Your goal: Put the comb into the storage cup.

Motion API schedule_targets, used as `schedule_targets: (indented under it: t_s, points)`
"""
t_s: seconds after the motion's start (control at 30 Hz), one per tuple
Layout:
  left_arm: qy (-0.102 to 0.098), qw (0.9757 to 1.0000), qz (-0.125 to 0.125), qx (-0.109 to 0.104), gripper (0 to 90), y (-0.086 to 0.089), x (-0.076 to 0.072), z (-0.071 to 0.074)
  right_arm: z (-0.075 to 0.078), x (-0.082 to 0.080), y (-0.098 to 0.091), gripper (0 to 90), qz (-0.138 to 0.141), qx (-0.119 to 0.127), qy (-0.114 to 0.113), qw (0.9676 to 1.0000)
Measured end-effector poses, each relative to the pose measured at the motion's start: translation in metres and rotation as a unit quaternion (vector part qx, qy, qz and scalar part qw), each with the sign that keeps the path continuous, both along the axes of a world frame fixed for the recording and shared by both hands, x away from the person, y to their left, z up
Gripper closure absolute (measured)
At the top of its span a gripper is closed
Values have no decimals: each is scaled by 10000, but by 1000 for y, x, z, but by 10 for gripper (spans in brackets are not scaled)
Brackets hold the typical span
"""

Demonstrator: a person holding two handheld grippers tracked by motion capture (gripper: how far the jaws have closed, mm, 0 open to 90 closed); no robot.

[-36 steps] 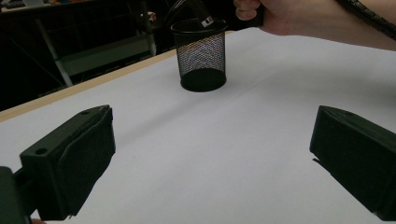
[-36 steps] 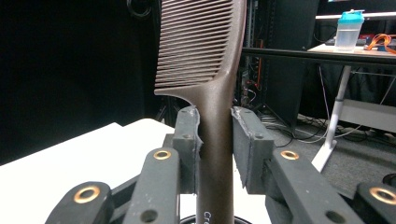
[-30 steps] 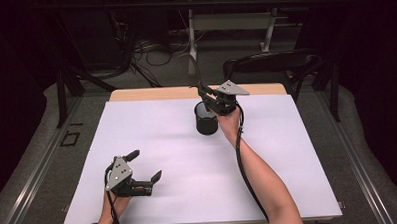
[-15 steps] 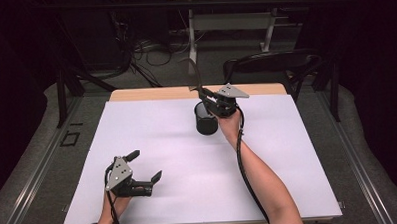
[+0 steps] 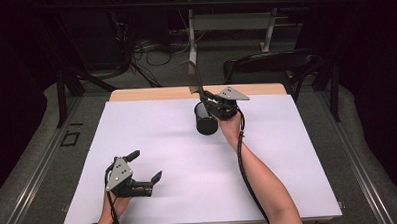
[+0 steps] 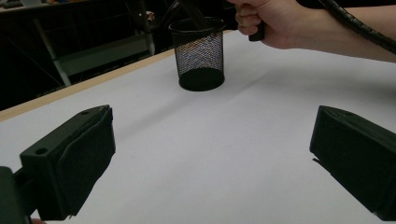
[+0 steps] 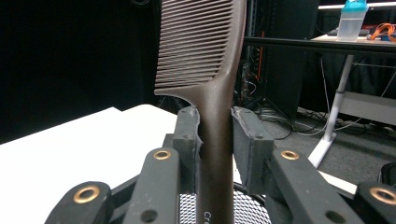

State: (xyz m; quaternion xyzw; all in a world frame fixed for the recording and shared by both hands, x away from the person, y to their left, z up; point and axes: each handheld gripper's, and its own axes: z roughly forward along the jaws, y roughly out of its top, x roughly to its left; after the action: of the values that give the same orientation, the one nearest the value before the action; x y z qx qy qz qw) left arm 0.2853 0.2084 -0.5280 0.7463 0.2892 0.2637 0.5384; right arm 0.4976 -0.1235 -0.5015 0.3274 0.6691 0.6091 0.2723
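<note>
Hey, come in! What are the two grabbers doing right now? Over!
Right gripper shut on comb, handle down in mesh cup. Left gripper open, idle on the table. Nothing in the way.

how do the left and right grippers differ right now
The right gripper is shut on a brown comb; the left gripper stands open with nothing between its jaws. The right gripper is held up over the black mesh cup at the far side of the table; the left gripper sits low by the near edge. Both are black two-jaw grippers, each in one of the person's hands.
</note>
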Motion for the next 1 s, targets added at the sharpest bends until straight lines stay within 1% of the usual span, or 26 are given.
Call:
schedule_targets:
  t_s: [0.2,0.6,1.0]
  points:
    - [9,10000,-4,-5,2,0,0,0,-4,0,-1,725,5,21,13,10000]
    - [19,10000,3,10,2,-1,0,0,-8,0,-2,724,-11,-25,57,10000]
    - [18,10000,9,8,1,-1,0,0,-12,0,-2,724,32,-86,101,9999]
